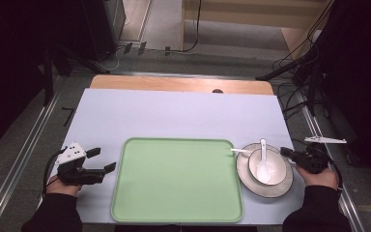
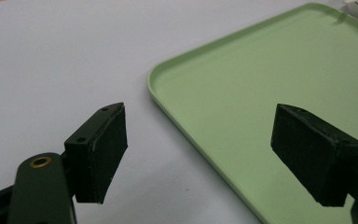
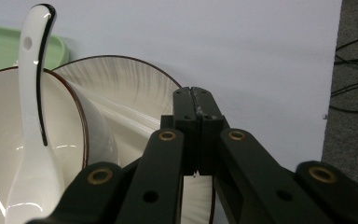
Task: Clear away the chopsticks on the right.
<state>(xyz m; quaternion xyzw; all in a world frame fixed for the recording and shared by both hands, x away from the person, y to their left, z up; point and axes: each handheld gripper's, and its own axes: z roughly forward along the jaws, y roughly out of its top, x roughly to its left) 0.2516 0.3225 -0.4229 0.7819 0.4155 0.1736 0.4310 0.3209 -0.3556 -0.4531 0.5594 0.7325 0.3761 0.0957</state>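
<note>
Right hand-held gripper point(image 1: 286, 152): jaws closed, empty, tips at rim of white dark-rimmed ceramic plate point(image 1: 281, 186). White ceramic bowl point(image 1: 275, 165) with white ceramic spoon point(image 1: 263, 164) just beyond tips. Left hand-held gripper point(image 1: 103, 160): jaws apart, empty, just beside pale green plastic tray point(image 1: 176, 179).

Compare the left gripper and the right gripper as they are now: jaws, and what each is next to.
The left gripper has its jaws wide apart with nothing between them; the right gripper has its jaws pressed shut. The left gripper sits just off the left edge of the green tray; the right gripper sits at the rim of the plate that carries the bowl and spoon. Both are black, hand-held and low over the table.
</note>
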